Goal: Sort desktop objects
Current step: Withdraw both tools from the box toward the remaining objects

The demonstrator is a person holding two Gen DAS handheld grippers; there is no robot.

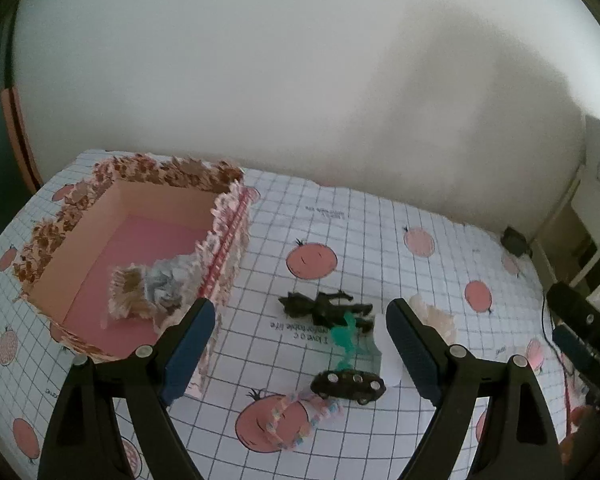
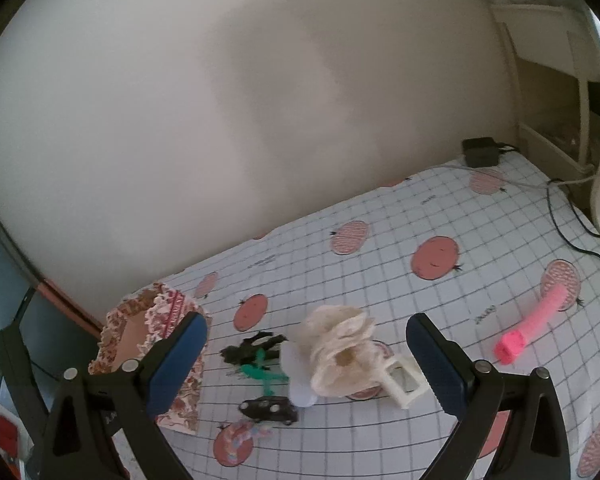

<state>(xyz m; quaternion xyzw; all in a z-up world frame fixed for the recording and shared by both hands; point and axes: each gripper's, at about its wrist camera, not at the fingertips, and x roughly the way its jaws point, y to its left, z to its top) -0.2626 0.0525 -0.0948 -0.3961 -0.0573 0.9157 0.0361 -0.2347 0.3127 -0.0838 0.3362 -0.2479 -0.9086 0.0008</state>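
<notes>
Checked cloth covers the tabletop. At its left, the floral box holds one item. Both the left gripper and right gripper hover spread and empty; next, probably, pinching the toy car among the clutter.

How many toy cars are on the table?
1. The dark toy car lies upside down, wheels up, between the green toy and the pastel bracelet. Others may be hidden inside the box.
</notes>
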